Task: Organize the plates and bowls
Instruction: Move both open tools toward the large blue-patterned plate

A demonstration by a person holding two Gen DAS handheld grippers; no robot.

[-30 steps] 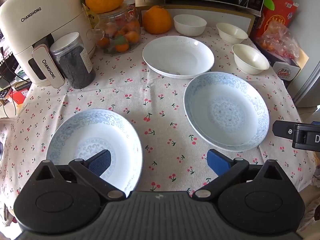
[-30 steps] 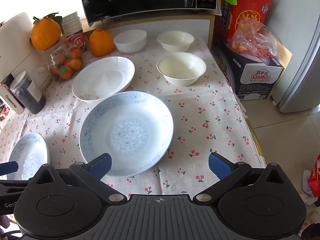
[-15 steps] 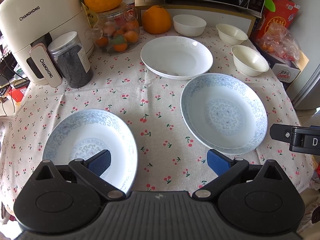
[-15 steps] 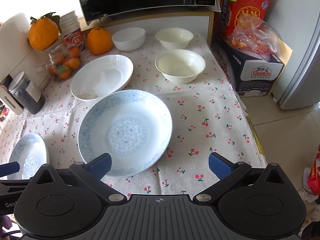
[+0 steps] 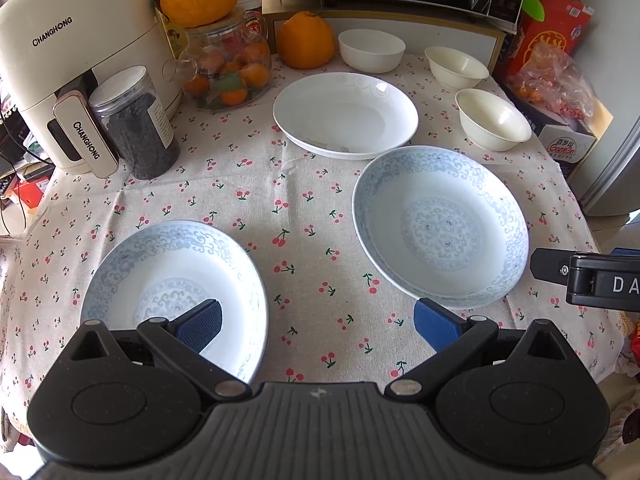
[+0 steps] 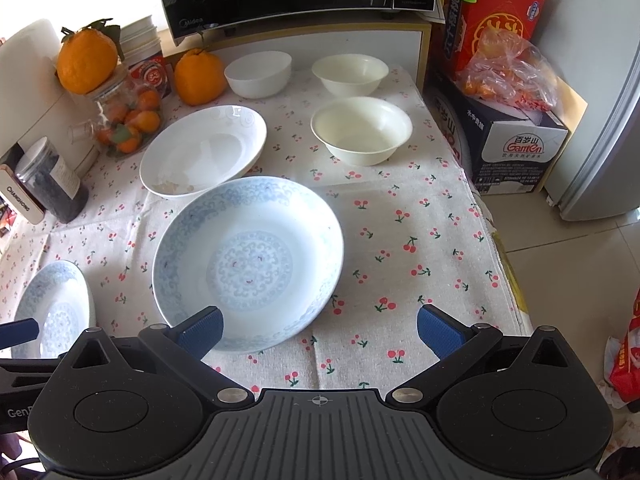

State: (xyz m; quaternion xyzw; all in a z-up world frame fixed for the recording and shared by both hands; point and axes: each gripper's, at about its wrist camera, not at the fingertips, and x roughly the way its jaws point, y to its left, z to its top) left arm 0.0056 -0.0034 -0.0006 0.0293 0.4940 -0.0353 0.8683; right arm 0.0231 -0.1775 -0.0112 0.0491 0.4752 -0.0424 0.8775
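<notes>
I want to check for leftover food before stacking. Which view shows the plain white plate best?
The right wrist view: the plain white plate tilts its basin toward that camera, so the crumbly residue near its front edge is plain to see. The left wrist view shows the same plate whole but flatter, with only faint specks at its near rim.

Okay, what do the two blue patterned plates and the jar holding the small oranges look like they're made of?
The blue patterned plates look like glazed ceramic, probably porcelain: glossy white surfaces with pale blue scrollwork. The jar of small oranges looks like clear glass: the fruit shows through its shiny wall, though clear plastic can't be ruled out.
</notes>
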